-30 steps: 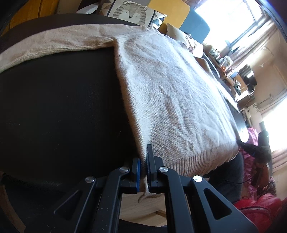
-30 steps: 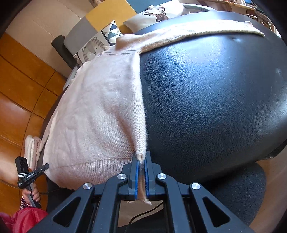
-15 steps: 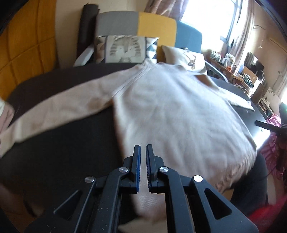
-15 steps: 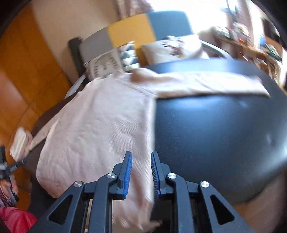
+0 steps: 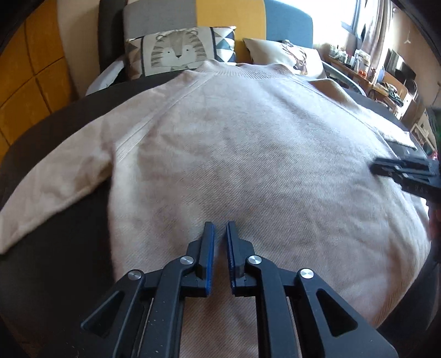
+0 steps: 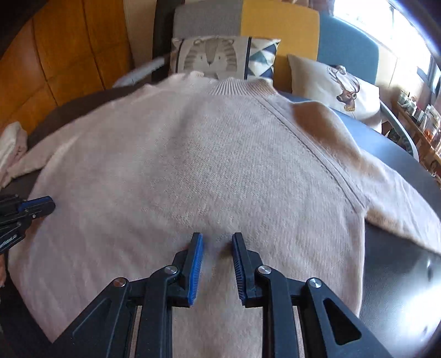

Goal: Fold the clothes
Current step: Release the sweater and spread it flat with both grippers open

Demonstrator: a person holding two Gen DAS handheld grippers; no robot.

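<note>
A beige knit sweater (image 5: 248,165) (image 6: 206,170) lies flat on a round black table (image 5: 55,261) (image 6: 399,275), collar at the far side and both sleeves spread outward. My left gripper (image 5: 219,227) hovers over the sweater's lower body, open by a narrow gap with nothing between its fingers. My right gripper (image 6: 217,237) is also over the lower body, open wider and empty. Each gripper shows at the edge of the other view: the right gripper (image 5: 405,173) and the left gripper (image 6: 24,212).
Beyond the table stands a grey, yellow and blue sofa (image 5: 228,16) with a tiger cushion (image 5: 179,51) and a deer cushion (image 6: 336,85). A wooden wall (image 6: 55,55) is at the left. Cluttered shelves (image 5: 372,74) sit by the window. A pale cloth (image 6: 11,148) lies at the table's left edge.
Both grippers let go of the sweater's hem corners, opened, and moved up and inward over the sweater's body. The sweater now lies spread flat.
</note>
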